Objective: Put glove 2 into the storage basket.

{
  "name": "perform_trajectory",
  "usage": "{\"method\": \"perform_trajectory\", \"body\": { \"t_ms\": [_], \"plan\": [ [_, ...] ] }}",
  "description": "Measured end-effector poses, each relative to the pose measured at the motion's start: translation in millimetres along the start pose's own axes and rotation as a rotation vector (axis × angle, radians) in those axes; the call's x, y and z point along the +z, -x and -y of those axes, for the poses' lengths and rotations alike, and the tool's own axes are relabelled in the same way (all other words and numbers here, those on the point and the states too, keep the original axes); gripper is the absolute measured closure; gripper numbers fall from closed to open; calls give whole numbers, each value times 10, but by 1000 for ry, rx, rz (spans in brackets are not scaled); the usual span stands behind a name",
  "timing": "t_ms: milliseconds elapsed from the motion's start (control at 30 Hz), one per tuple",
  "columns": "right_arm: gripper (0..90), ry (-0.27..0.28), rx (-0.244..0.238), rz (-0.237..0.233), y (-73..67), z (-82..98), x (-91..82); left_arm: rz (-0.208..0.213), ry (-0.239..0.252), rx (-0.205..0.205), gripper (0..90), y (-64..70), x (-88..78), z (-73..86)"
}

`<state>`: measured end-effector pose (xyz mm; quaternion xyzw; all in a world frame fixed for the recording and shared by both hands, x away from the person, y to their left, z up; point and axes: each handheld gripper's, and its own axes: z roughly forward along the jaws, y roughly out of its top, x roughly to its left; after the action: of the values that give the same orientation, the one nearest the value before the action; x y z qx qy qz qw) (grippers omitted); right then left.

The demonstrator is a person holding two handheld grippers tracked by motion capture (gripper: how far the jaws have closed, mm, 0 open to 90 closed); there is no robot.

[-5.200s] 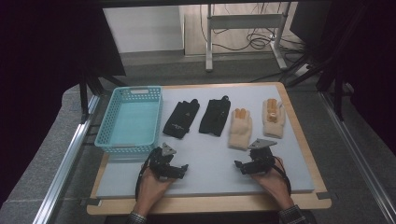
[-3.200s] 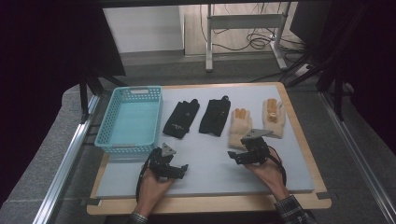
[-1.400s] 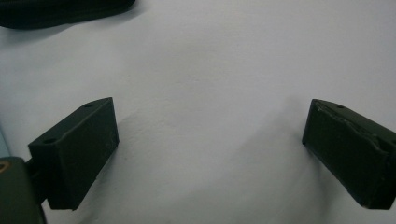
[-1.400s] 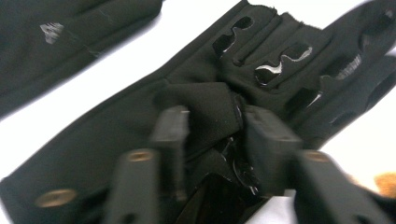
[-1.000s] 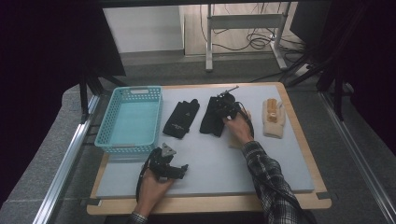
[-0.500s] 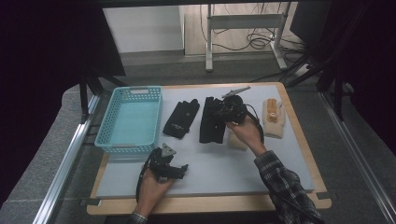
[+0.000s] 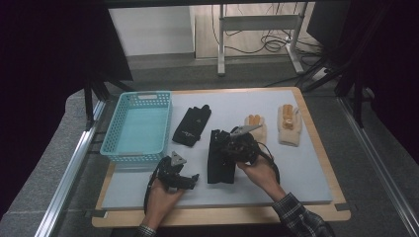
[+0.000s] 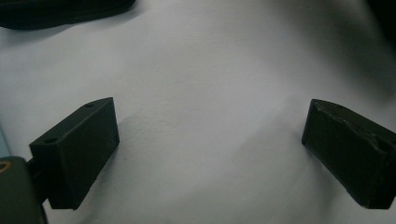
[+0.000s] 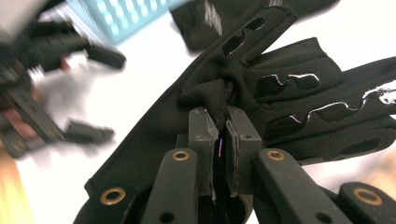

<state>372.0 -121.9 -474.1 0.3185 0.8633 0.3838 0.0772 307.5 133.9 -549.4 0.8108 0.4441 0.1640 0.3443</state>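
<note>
The right gripper (image 7: 232, 148) has its jaws pinched together on a fold of a black glove (image 7: 220, 159), which hangs from them over the middle of the grey surface (image 7: 306, 170), its lower end near the front edge; the right gripper view shows the two black pads (image 9: 201, 135) clamped on the fabric (image 9: 280, 93); the left gripper (image 7: 190, 180) rests near the front left corner, jaws wide apart with bare surface between them, touching nothing; a second black glove (image 7: 191, 126) lies flat just left of centre; a turquoise basket (image 7: 138, 129) sits along the left edge; two cream gloves (image 7: 289, 123) lie toward the back right corner, one partly hidden behind the right gripper.
</note>
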Motion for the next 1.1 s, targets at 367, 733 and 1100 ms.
{"method": "perform_trajectory", "body": {
  "t_ms": [367, 733, 1100],
  "plan": [
    [543, 2, -13, 31, 2, 170, 95, 0, -1, 3, 44, -3, -1, -1],
    [407, 23, 29, 40, 369, 16, 123, 4, -6, 1, 45, -11, -5, -1],
    [421, 9, -8, 46, 365, -409, 494, -8, -11, 20, 47, -53, -57, 36]
  ]
}}
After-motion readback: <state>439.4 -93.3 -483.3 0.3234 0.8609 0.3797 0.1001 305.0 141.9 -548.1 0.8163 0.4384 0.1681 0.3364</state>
